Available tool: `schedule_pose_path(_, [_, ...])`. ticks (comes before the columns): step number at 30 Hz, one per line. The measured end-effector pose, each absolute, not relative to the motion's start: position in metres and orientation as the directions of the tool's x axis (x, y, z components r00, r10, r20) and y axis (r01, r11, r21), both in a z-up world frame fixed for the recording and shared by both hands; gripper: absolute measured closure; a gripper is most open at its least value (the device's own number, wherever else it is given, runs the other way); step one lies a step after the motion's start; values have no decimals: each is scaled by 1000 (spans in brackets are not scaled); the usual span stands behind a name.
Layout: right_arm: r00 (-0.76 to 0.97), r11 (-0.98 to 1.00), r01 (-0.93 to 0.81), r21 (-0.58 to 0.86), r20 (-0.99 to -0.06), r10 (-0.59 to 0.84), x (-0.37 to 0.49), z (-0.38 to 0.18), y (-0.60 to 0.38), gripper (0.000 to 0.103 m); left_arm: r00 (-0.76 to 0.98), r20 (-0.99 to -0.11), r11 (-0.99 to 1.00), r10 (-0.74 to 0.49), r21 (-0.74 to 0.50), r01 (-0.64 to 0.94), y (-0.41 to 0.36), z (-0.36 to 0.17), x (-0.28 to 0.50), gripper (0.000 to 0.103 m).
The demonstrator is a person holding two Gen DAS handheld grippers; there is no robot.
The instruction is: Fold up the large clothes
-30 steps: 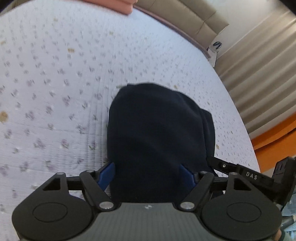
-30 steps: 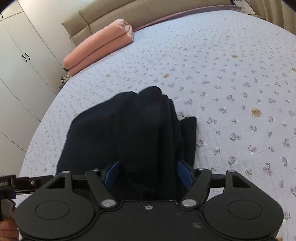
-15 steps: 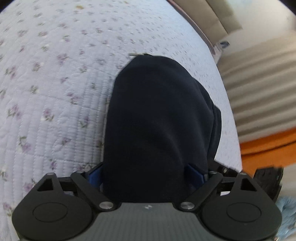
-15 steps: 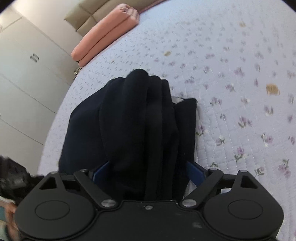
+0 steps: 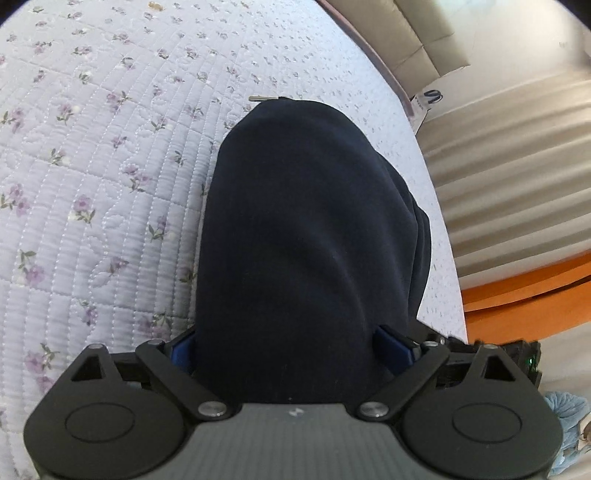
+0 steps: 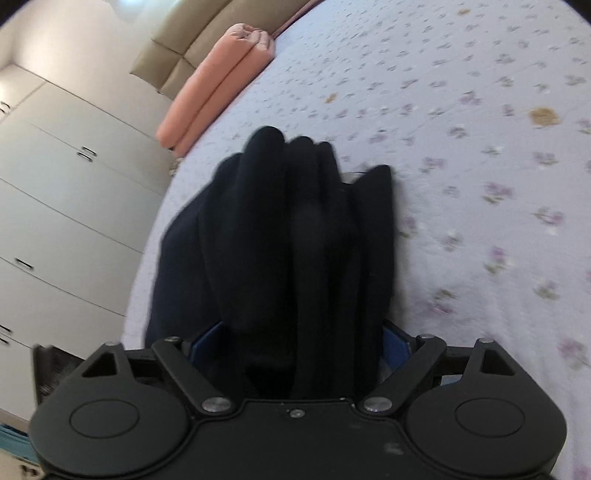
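Note:
A dark navy garment (image 5: 306, 236) hangs in folds over my left gripper (image 5: 291, 343) and drapes down to the quilted bed (image 5: 92, 184). The blue fingers (image 5: 395, 343) stand wide on either side of the thick cloth bundle, which hides the tips. In the right wrist view the same navy garment (image 6: 295, 240) is bunched in several ridges between the fingers of my right gripper (image 6: 299, 343), whose blue pads (image 6: 397, 341) show at both edges of the cloth. A metal zipper pull (image 5: 260, 98) pokes out at the garment's far end.
The bed has a lilac floral quilt (image 6: 480, 166). A folded pink blanket (image 6: 218, 85) lies by the beige headboard (image 6: 207, 33). White wardrobe doors (image 6: 55, 203) stand left. Curtains (image 5: 509, 166) and an orange surface (image 5: 524, 295) lie past the bed's right edge.
Both grippers have lifted and tilted with the garment; the cloth now bunches higher and closer to the cameras, and the views have swung toward the bed's edges.

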State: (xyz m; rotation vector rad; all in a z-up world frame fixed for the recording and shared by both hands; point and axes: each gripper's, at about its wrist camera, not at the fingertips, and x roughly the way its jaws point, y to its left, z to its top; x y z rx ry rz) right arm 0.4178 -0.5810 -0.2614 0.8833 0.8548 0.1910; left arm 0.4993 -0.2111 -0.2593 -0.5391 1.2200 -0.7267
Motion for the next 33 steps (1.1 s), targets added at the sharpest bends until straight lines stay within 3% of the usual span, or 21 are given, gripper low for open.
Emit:
schedule_pose_path(2, [669,662,185,726,-587,457,417,-257,-576,26,189,-636,663,-748,-712,231,-210,-258,497,21])
schedule_pose_path(5, [683,688,174,705,-589,431,411,-245,-565,40,199,-619,650,-760,-717,252,-204,-253,495,37])
schedule_pose_path(9, [714,676,161,719,-558,423,403,-226,-557,48,202,-574,608,-794,-745,275,-192,-243,491,50])
schedule_pose_path(17, [753,626,110,772,-476,454,357,-150,-511,50,233,-487,539,-842,-783,311,-140,-171,453,52])
schedule_pose_path(24, [714,668,146,730,-545,440,314,-108,-448,50,251,-531,587,-809,-749,309,-85,-116,400,52])
schedule_pose_path(27, [684,684,160,711,-580,442,304,-122,-427,50,251,-536,591,-806,-752,292,-60,-125,381,51])
schedule_pose_path(33, [619,701,228,676,-656,432,301,-195,-402,50,213,-586,623,-782,-744,242,-31,-199,362,51])
